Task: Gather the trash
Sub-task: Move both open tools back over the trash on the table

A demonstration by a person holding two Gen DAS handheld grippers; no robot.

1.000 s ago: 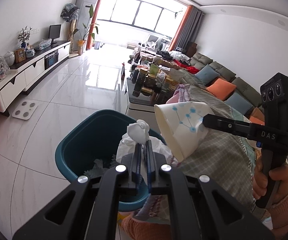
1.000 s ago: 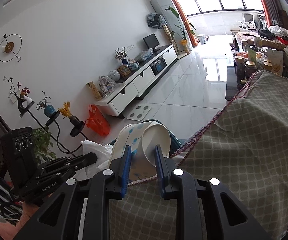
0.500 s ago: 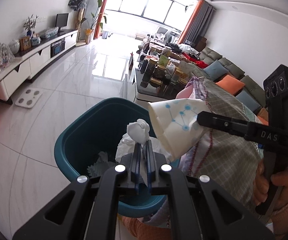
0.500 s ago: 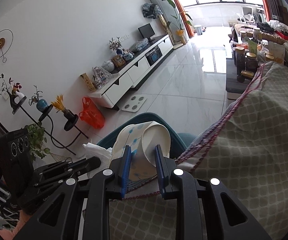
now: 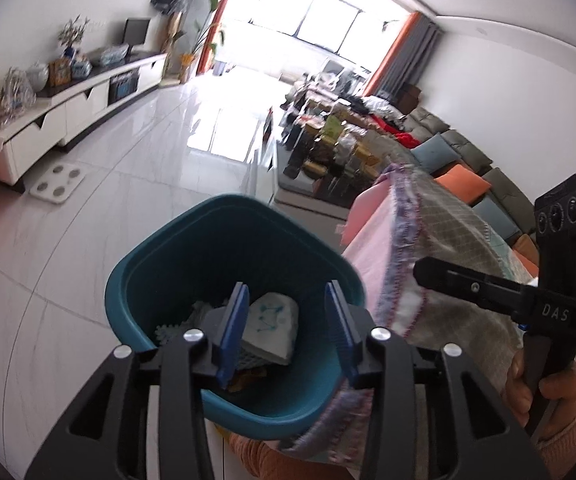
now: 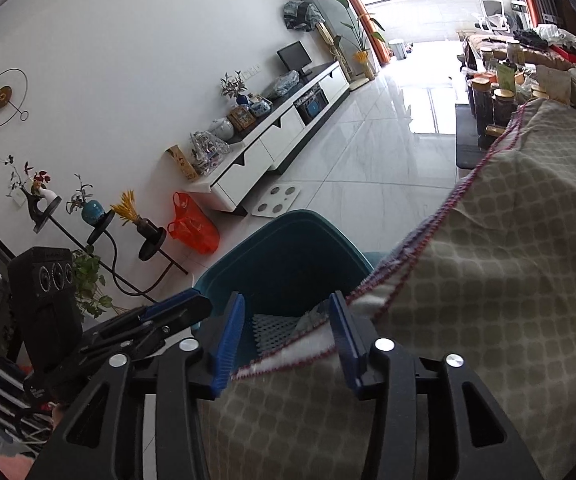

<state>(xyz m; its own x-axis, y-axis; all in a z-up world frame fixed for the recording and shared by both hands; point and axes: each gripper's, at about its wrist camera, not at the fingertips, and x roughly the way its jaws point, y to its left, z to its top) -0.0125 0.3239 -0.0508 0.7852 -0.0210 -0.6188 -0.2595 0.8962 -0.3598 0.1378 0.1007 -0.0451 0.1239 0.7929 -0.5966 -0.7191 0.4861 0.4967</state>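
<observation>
A teal trash bin [image 5: 191,264] stands on the floor beside the cloth-covered table. A white paper cup with blue dots [image 5: 273,330] lies inside it on other trash. My left gripper [image 5: 288,328] is open and empty just above the bin's mouth. My right gripper [image 6: 285,334] is open and empty over the table edge, with the bin [image 6: 288,248] just beyond it. The right gripper also shows in the left wrist view [image 5: 468,286], and the left gripper in the right wrist view [image 6: 159,316]. White mesh trash [image 6: 273,330] lies in the bin.
The checked tablecloth [image 6: 468,280] with a red-stitched hem covers the table at right. A white TV cabinet [image 5: 79,116], a floor scale [image 5: 59,184] and an orange bag [image 6: 191,226] stand on the tiled floor. A cluttered coffee table [image 5: 328,152] and sofa lie beyond.
Both grippers opened. The crumpled tissue left my left gripper and the paper cup left my right gripper; the cup now lies in the bin.
</observation>
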